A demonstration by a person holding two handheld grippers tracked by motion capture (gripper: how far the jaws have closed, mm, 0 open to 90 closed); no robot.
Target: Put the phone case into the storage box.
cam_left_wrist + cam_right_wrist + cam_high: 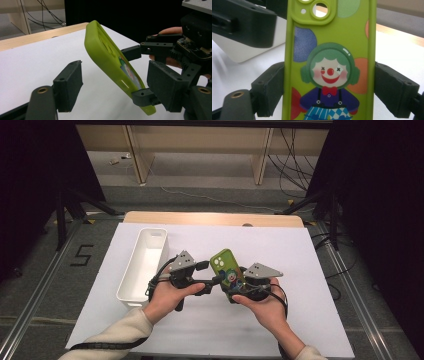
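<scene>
A lime-green phone case (223,261) printed with a clown is held upright and tilted above the white table sheet (305,270). My right gripper (233,287) is shut on its lower part; in the right gripper view the jaws press both side edges of the case (329,37), around my right gripper's midpoint (332,87). My left gripper (215,282) comes in from the left. In the left gripper view its jaws stand wide apart with the case (105,55) in the gap of my left gripper (117,86), touching neither pad clearly.
An empty white rectangular bin (144,265) stands lengthwise on the left of the sheet, close to the left hand. The table's wooden far edge (215,218) shows beyond the sheet. Black stands, cables and wooden shelving lie on the floor behind.
</scene>
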